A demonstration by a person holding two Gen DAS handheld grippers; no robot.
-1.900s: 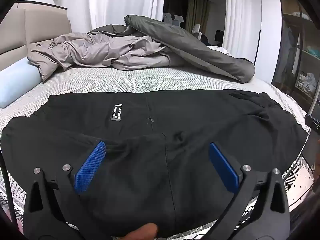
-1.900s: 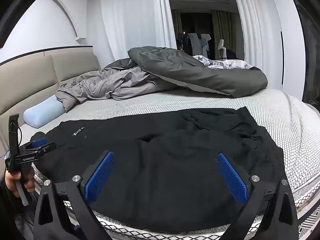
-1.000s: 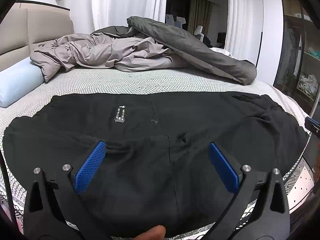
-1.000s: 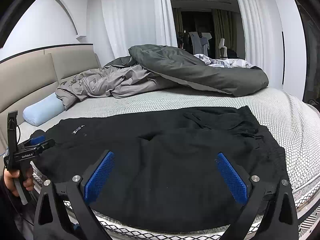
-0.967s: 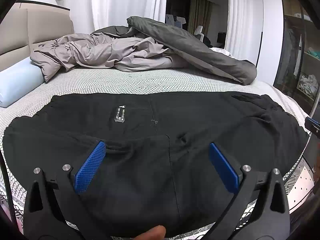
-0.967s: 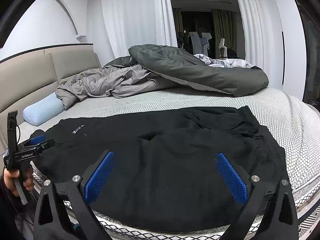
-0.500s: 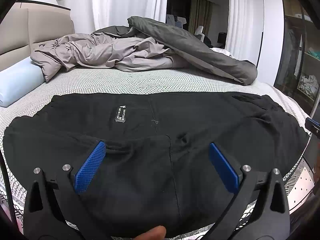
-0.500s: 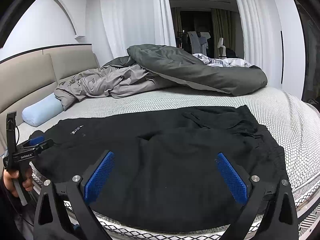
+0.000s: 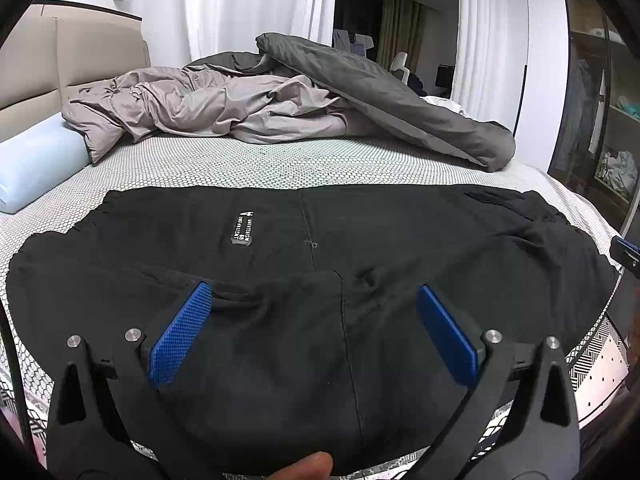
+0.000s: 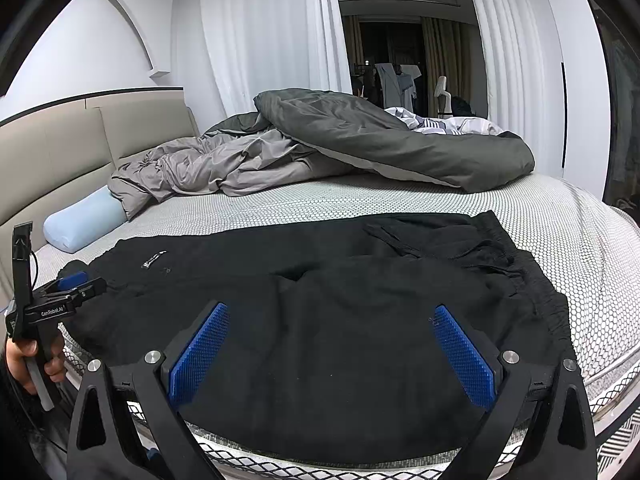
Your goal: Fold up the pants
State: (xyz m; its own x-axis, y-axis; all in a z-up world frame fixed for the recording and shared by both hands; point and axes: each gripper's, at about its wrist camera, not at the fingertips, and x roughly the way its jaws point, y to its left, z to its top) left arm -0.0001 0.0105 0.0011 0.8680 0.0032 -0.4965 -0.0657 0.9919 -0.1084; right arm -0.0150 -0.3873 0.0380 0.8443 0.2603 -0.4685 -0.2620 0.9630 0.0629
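A pair of black pants (image 9: 320, 280) is seen spread flat across the near part of a bed (image 9: 256, 168), over a white cover with a small honeycomb pattern. In the left wrist view a small label (image 9: 242, 229) is shown on the fabric beside a centre seam. In the right wrist view the gathered waistband (image 10: 536, 280) is seen at the right end of the garment, near the rounded edge of the bed.

The left gripper (image 9: 312, 332) is held over the near edge of the pants with its jaws spread wide; nothing is caught between its blue pads (image 9: 180, 334). A fingertip (image 9: 308, 468) is visible at the bottom edge of that view. The same gripper is seen from the side in the right wrist view, at the far left, gripped by a hand (image 10: 30, 364); whether its tip touches the cloth there cannot be told.

The right gripper (image 10: 332, 352) is likewise released, its jaws wide apart above the middle of the garment and holding nothing.

Behind the pants, well apart from them, a crumpled grey duvet (image 10: 208, 168) and a darker grey duvet (image 10: 400, 140) are piled against a beige headboard (image 10: 80, 140). A pale blue bolster pillow (image 10: 80, 224) is laid at the left side of the bed. White curtains (image 10: 264, 40) are hung behind.
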